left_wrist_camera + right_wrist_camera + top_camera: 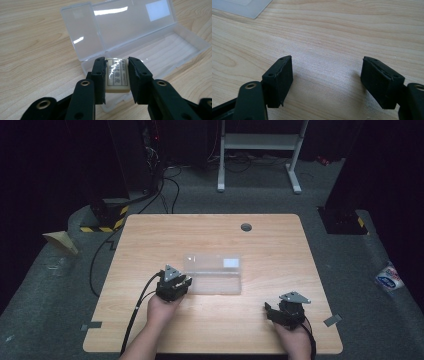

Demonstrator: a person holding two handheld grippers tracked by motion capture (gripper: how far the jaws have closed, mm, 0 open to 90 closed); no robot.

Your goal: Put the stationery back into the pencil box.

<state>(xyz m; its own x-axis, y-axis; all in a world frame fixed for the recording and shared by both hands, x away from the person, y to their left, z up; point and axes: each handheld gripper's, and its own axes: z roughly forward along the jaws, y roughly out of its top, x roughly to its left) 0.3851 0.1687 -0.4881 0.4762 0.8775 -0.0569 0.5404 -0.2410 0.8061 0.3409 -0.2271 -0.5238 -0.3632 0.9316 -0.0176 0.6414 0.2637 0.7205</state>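
A clear plastic case (214,274) lies open in the middle of the wooden table, its lid (120,22) folded back. My left gripper (117,72) is shut on a cream eraser (117,76) with a printed label, held just over the case's near left end. In the high view the left gripper (181,281) sits at the case's left end. My right gripper (327,80) is open over bare wood with nothing between its fingers. In the high view the right gripper (274,311) rests near the table's front right.
A round cable hole (246,227) sits near the table's far edge (210,215). Cables trail from both grippers toward the front edge. A corner of the case's lid (242,6) lies at the upper left of the right gripper view. A white stand (260,150) is on the floor beyond.
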